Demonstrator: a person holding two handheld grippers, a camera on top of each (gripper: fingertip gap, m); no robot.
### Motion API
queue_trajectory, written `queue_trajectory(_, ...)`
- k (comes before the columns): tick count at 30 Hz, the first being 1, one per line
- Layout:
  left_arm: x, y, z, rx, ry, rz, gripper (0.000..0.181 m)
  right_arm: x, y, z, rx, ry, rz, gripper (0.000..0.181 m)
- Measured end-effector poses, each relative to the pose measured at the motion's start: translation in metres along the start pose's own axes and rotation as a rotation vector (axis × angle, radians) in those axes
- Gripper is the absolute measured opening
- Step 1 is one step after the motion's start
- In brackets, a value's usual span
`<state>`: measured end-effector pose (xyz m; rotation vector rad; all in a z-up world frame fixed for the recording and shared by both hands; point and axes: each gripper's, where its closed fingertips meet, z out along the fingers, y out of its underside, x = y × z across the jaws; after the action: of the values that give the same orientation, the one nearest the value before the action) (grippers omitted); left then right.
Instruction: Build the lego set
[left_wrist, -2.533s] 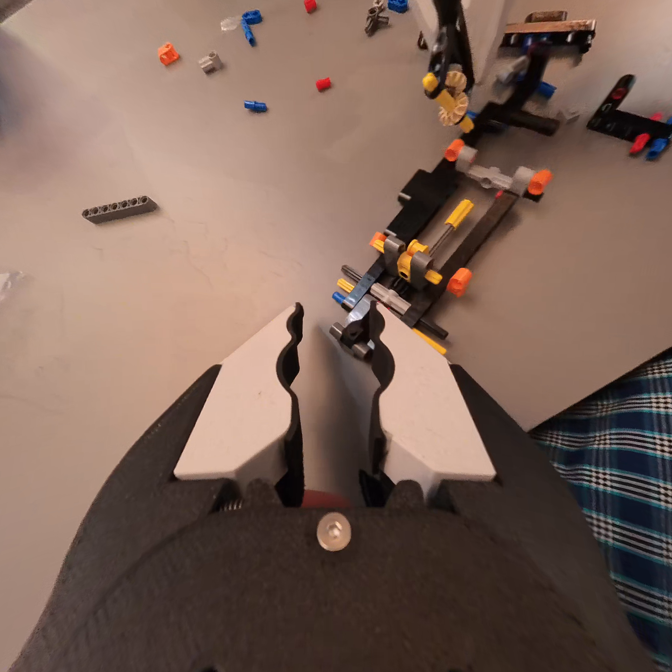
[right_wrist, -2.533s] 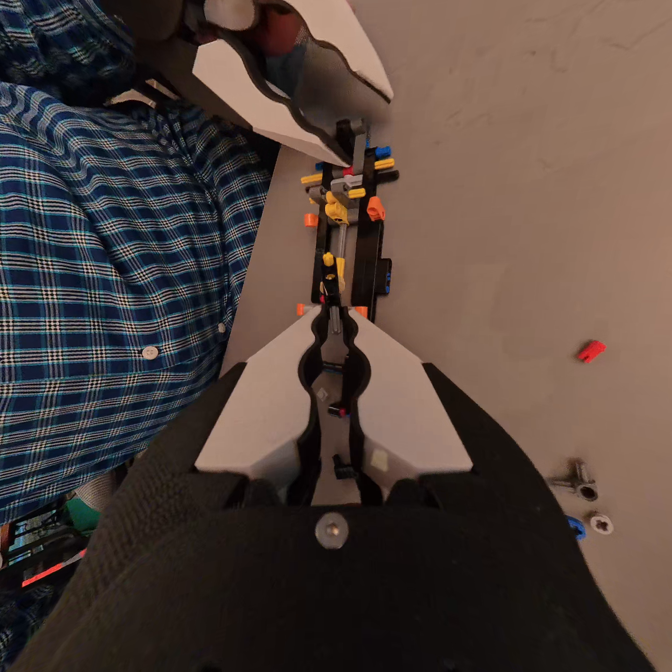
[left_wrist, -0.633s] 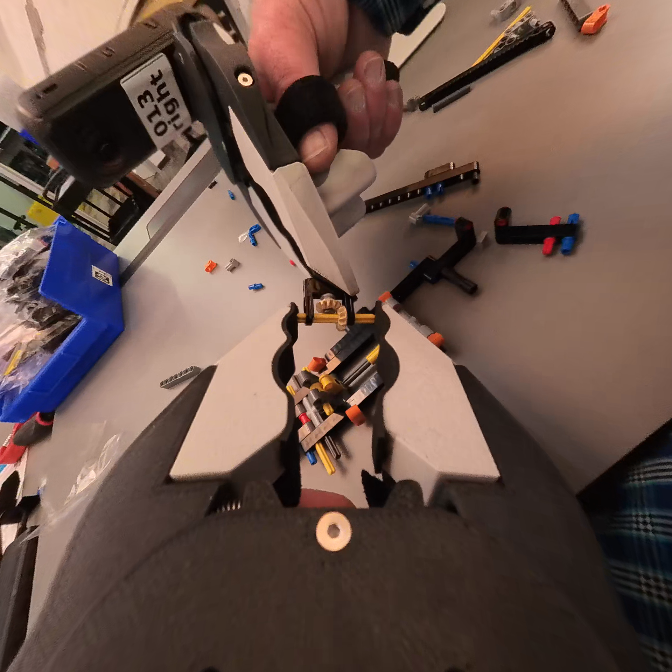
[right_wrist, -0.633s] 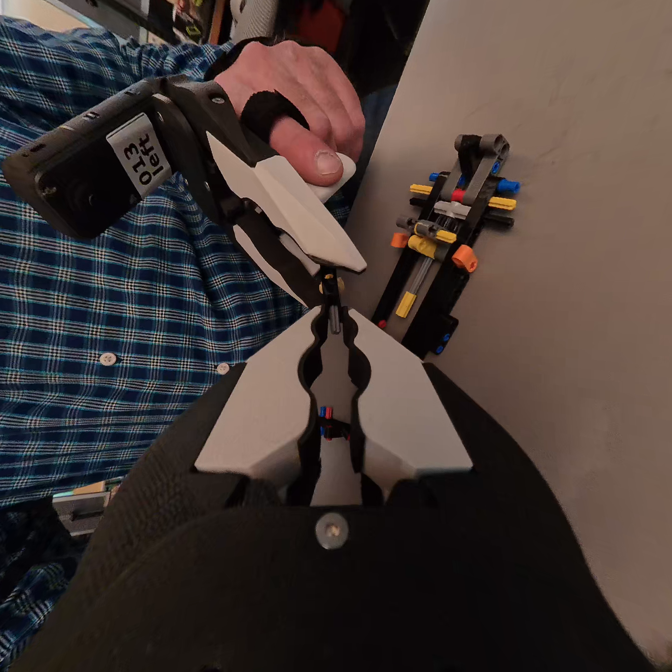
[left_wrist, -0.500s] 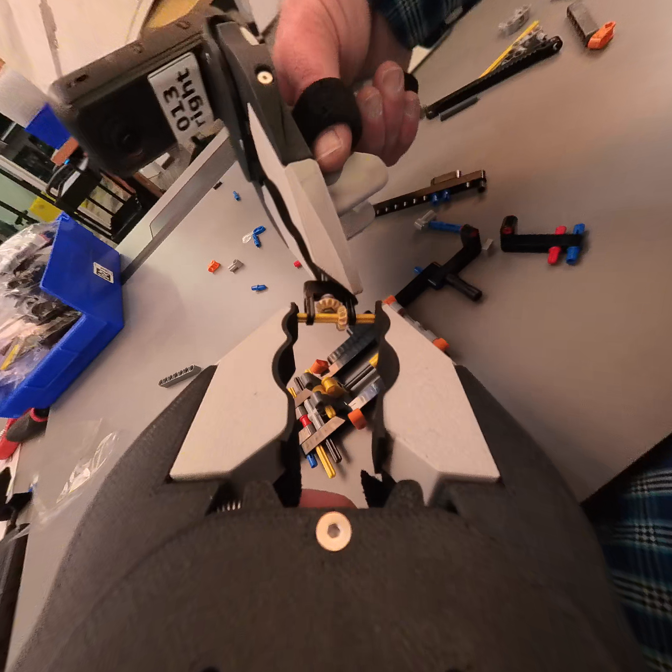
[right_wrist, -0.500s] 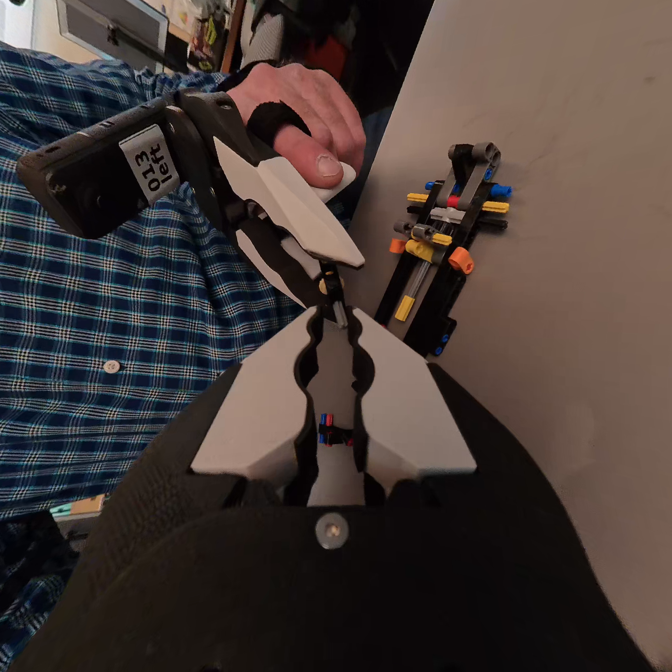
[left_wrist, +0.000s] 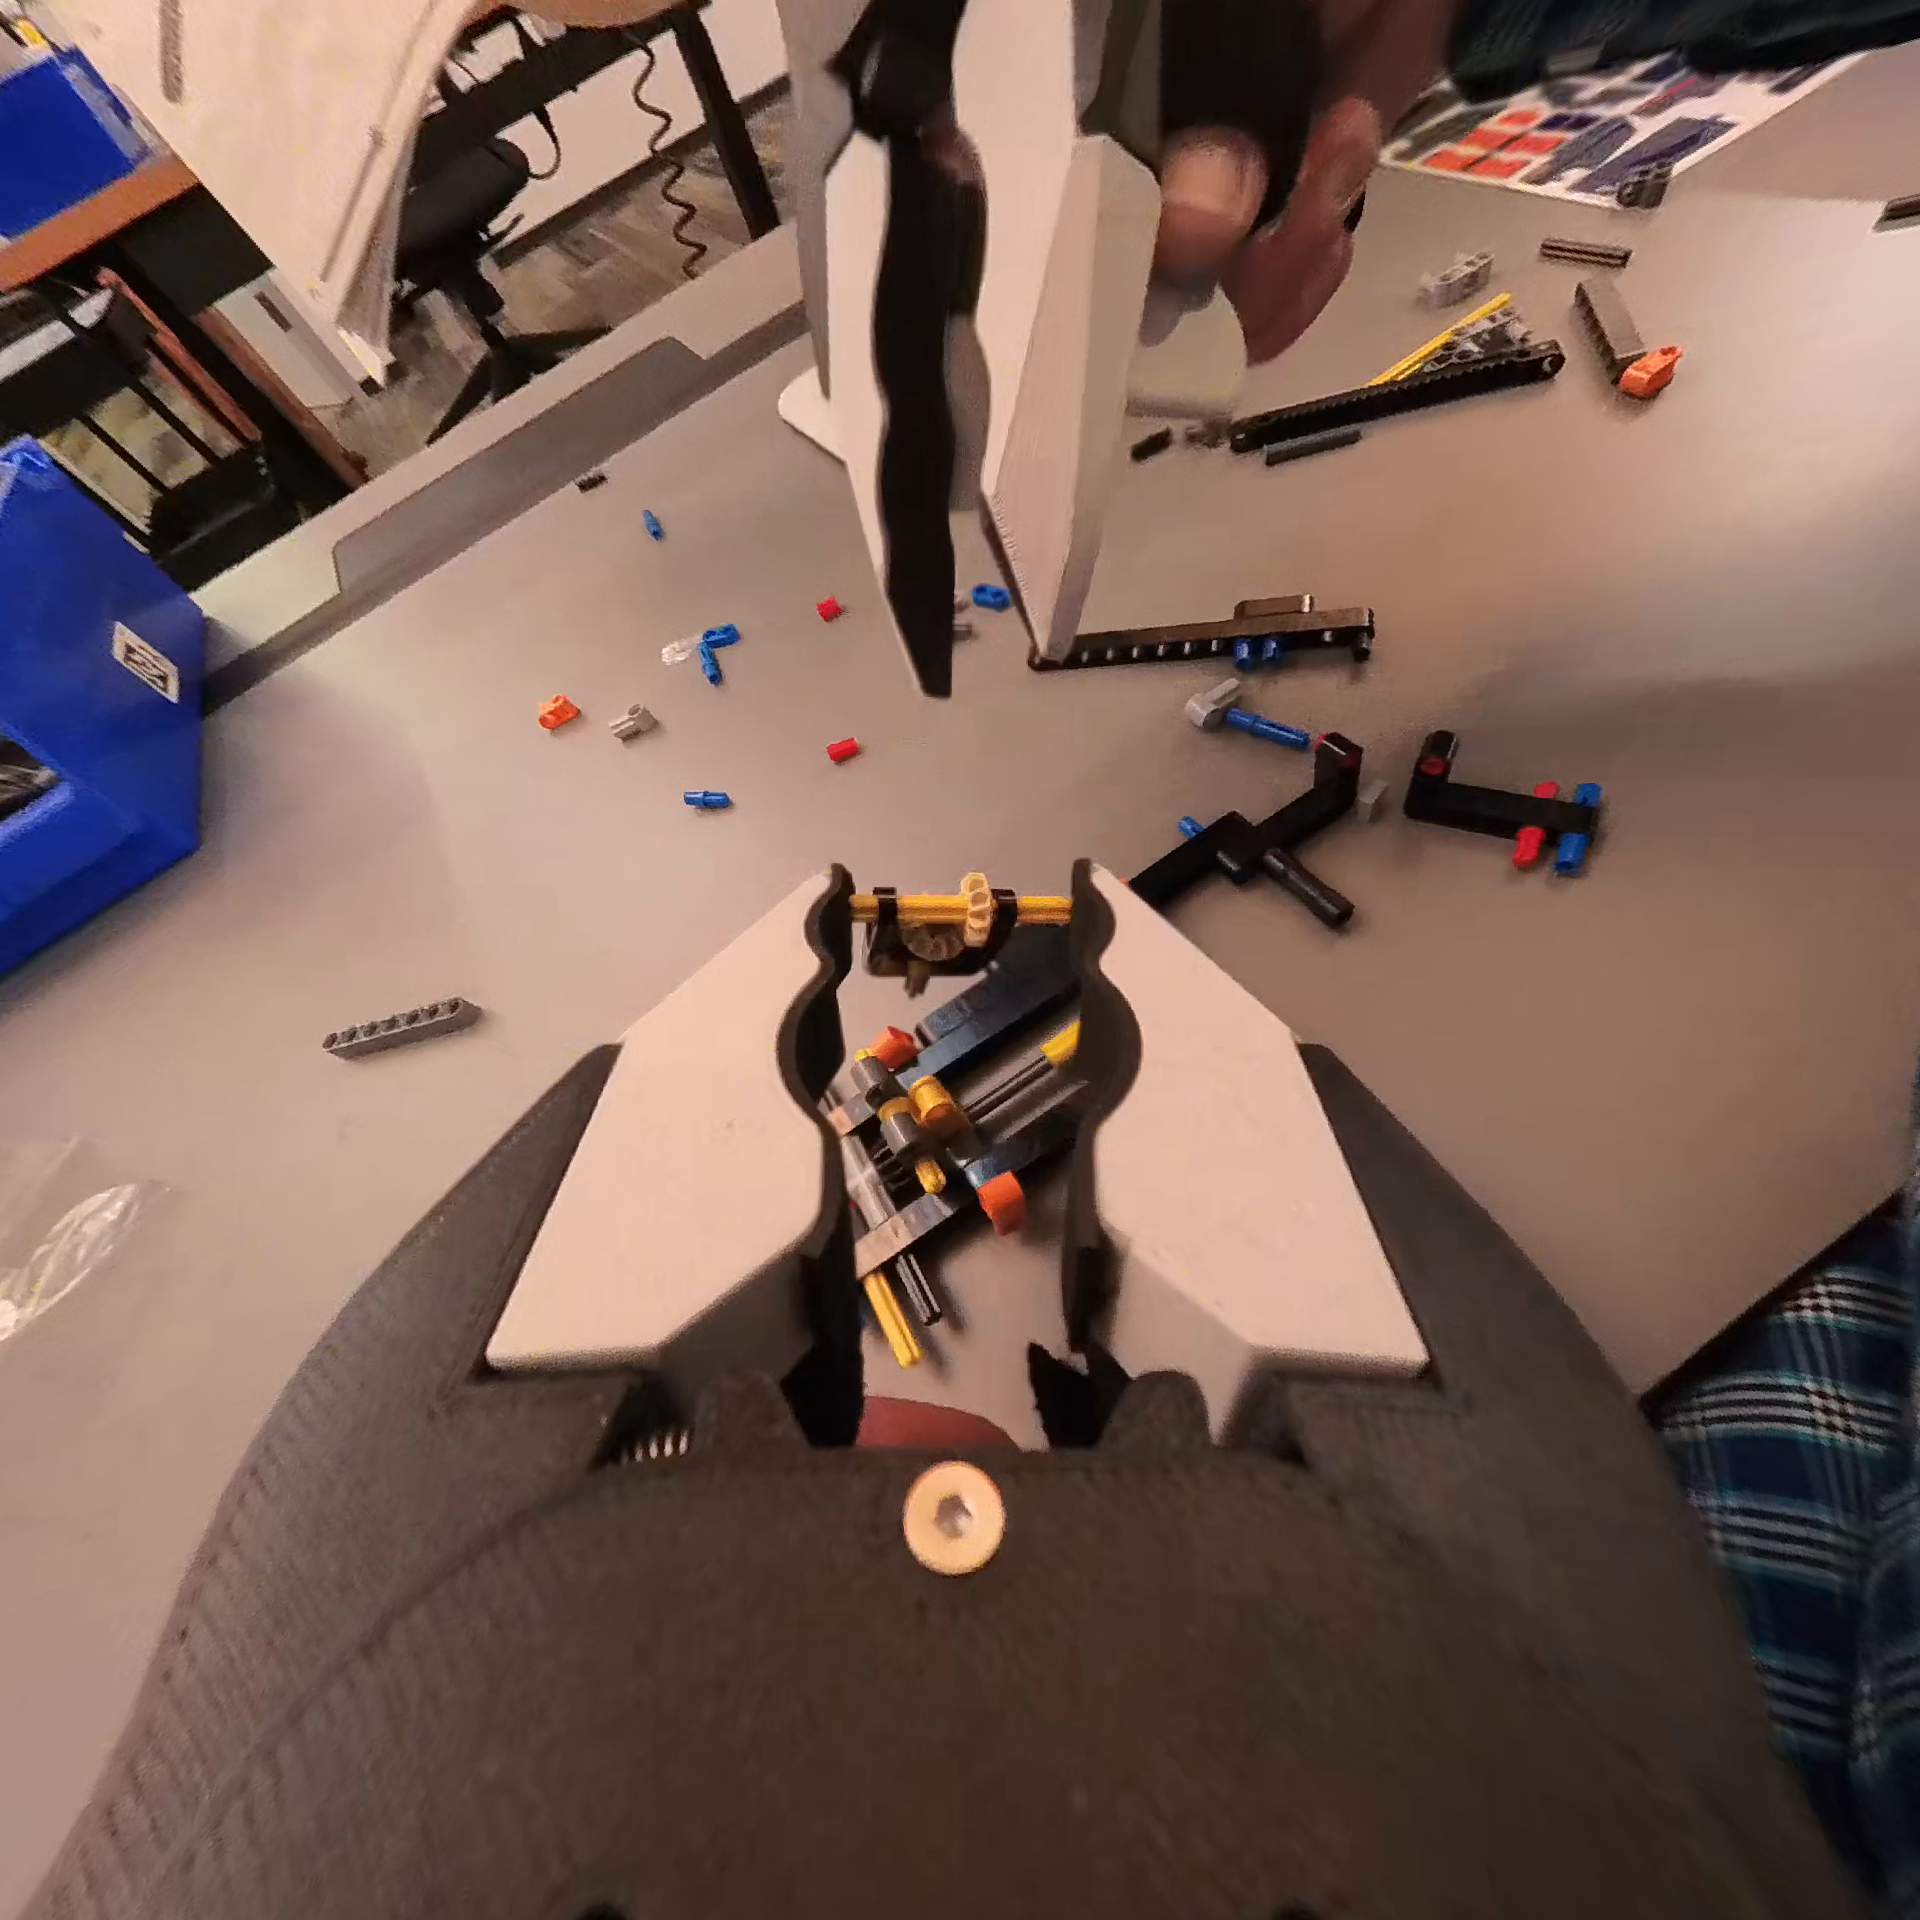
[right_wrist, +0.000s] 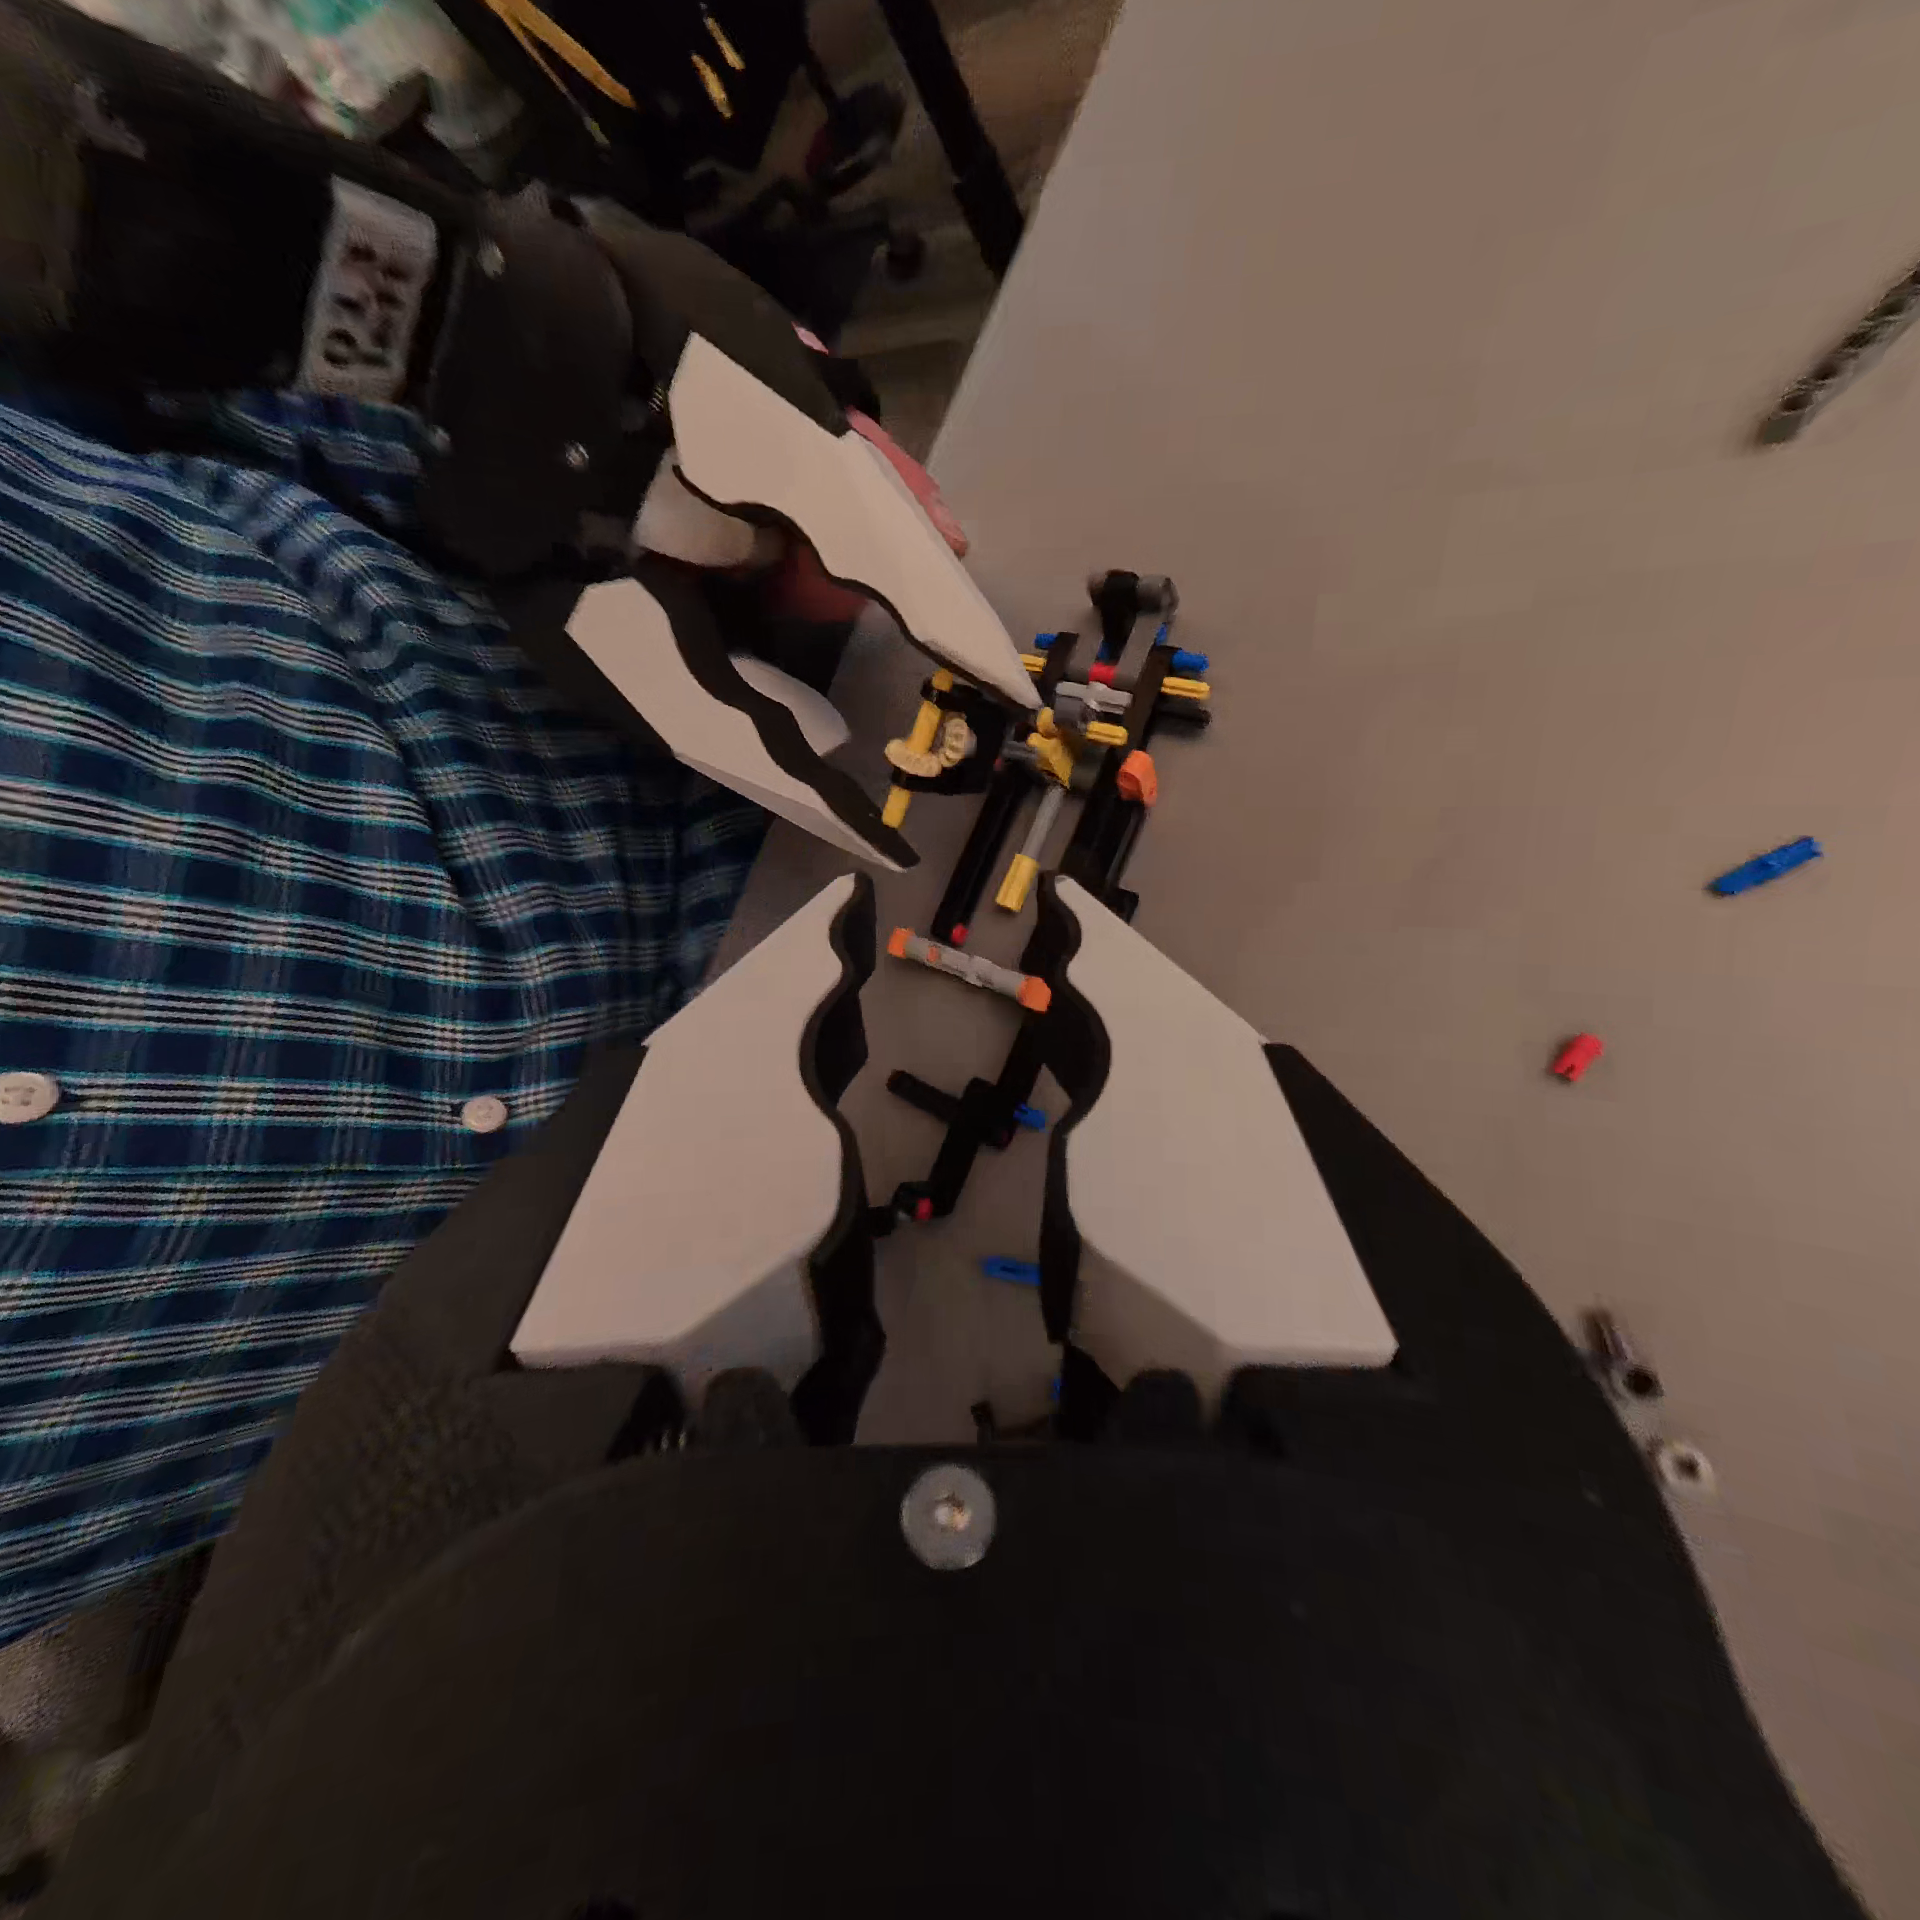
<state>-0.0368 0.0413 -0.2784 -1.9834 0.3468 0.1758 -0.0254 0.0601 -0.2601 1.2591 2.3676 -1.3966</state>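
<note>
My left claw (left_wrist: 951, 902) pinches the yellow axle (left_wrist: 961, 907) of the gear piece just above the chassis (left_wrist: 961, 1117); my right claw (right_wrist: 954, 902) hangs open, empty. If that end-on grip slips, the piece twists and misses.

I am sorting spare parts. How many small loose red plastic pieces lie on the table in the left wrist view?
2. One small red plastic piece lies far back; the second lies nearer the camera. Others may be hidden.
</note>
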Motion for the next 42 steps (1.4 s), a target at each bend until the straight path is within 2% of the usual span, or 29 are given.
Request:
queue_trajectory(4, 0.012, 0.002, 0.000, -0.041, 0.056, 0.014, 0.040, -0.009, 0.006, -0.003, 0.026, 0.067, -0.004, 0.027)
queue_trajectory(12, 0.039, 0.007, 0.016, -0.187, 0.110, 0.216, 0.041, -0.024, 0.020, 0.016, 0.079, 0.125, 0.117, 0.029)
queue_trajectory(19, 0.049, 0.005, 0.024, -0.237, 0.120, 0.305, 0.041, -0.017, 0.037, 0.026, 0.034, 0.189, 0.194, 0.026)
queue_trajectory(25, 0.052, 0.003, 0.027, -0.268, 0.118, 0.381, 0.041, -0.015, 0.042, 0.032, 0.008, 0.226, 0.185, 0.014)
queue_trajectory(30, 0.052, -0.001, 0.027, -0.247, 0.118, 0.353, 0.042, -0.014, 0.039, 0.027, 0.083, 0.190, 0.232, 0.009)
queue_trajectory(36, 0.045, -0.002, 0.023, -0.221, 0.122, 0.284, 0.056, -0.017, 0.039, 0.019, 0.158, 0.126, 0.288, 0.008)
queue_trajectory(42, 0.044, 0.005, 0.017, -0.233, 0.139, 0.208, 0.056, -0.019, 0.038, 0.014, 0.238, 0.067, 0.358, 0.009)
